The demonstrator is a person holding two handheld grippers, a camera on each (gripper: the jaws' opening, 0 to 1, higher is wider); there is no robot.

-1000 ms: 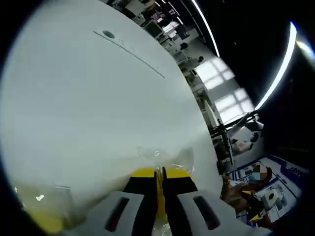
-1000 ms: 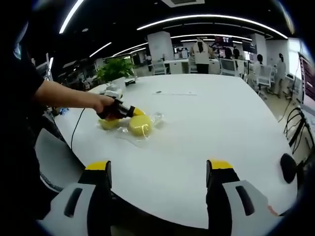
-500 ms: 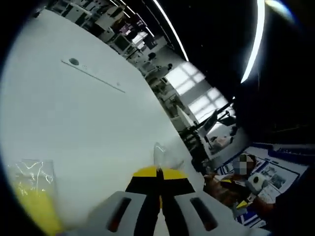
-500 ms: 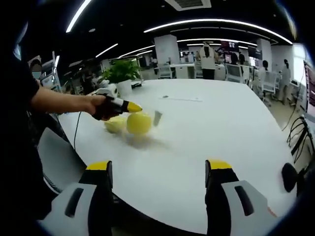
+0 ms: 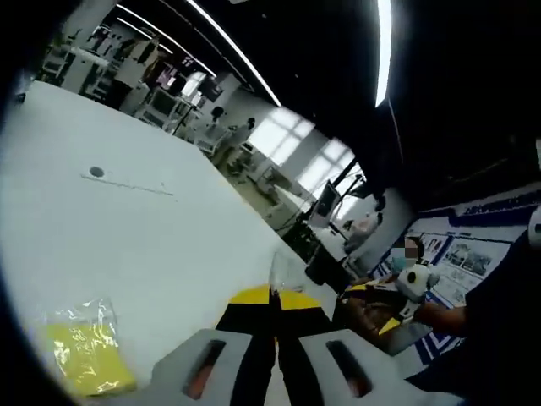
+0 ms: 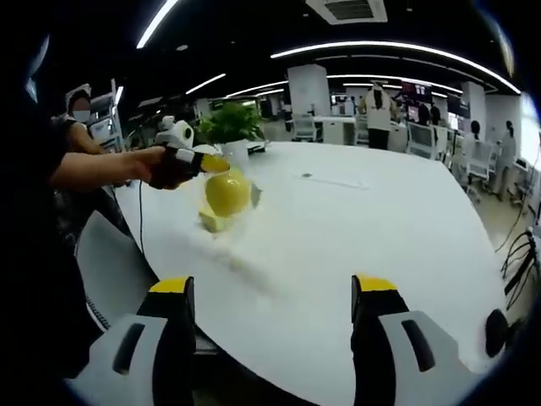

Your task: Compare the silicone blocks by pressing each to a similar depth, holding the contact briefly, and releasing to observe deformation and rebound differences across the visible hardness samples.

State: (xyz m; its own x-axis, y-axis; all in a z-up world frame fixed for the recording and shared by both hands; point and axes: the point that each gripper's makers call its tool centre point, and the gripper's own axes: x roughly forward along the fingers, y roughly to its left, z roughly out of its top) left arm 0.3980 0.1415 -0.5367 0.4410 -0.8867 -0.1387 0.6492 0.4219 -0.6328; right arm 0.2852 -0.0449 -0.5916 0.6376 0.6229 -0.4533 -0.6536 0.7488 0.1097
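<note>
In the right gripper view my left gripper (image 6: 205, 162), held by a hand, is shut on the top of a clear bag, and a yellow silicone block (image 6: 227, 193) hangs in it above the white table (image 6: 355, 228). A second yellow block (image 6: 210, 222) lies on the table just below. In the left gripper view the shut jaws (image 5: 273, 296) pinch a clear plastic edge (image 5: 282, 269), and the bagged yellow block (image 5: 81, 360) on the table lies at lower left. My right gripper (image 6: 272, 292) stands open over the table's near edge, well short of the blocks.
A potted plant (image 6: 229, 123) stands at the table's far left end. A black cable (image 6: 139, 222) hangs off the left edge beside a grey chair (image 6: 108, 262). A round grommet (image 5: 97, 172) sits mid-table. Desks and people fill the office behind.
The left gripper has lifted the bagged yellow block off the table, up and a little left. The second block stays on the table. The right gripper has stayed open.
</note>
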